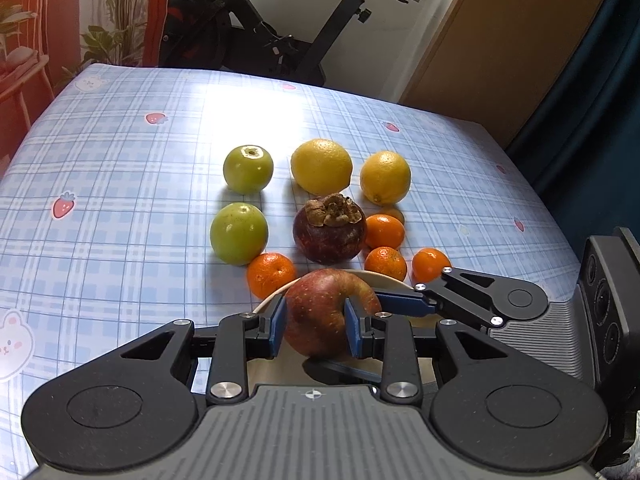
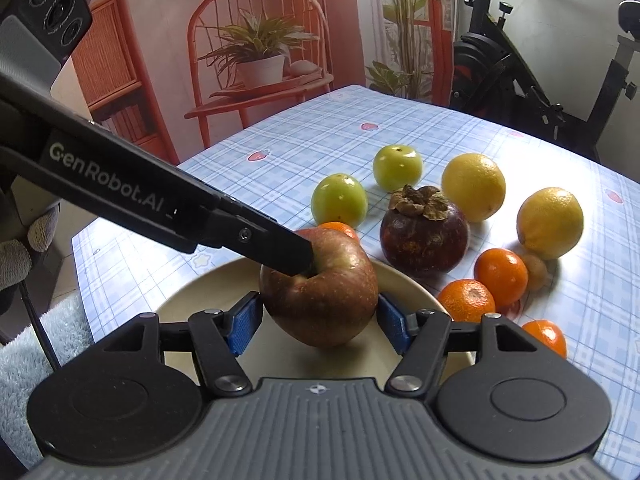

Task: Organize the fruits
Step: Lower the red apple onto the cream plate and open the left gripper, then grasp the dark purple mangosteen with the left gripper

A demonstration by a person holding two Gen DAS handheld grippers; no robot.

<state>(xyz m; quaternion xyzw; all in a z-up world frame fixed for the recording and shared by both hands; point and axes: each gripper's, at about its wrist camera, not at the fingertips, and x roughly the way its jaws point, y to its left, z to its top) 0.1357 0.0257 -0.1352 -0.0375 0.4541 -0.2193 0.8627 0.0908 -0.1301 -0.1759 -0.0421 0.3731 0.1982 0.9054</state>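
Two grippers meet on one red apple (image 2: 320, 292) sitting on the cream plate (image 2: 192, 300) at the near edge of the desk (image 1: 120, 160): the left gripper (image 1: 316, 330) is clamped on the rim of its stem hollow, while the right gripper (image 2: 318, 322) straddles its sides, pads apparently just off the skin. Settling it well means one gripper lets go before the other lifts, I'd judge. Beyond lie small oranges (image 1: 271, 274), a mangosteen (image 1: 329, 232), green fruits (image 1: 239, 233) and lemons (image 1: 321, 166).

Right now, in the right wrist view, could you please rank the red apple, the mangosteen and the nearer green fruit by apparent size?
1. Red apple, largest, though nearest the camera.
2. Mangosteen.
3. Nearer green fruit, smallest, but farther away.
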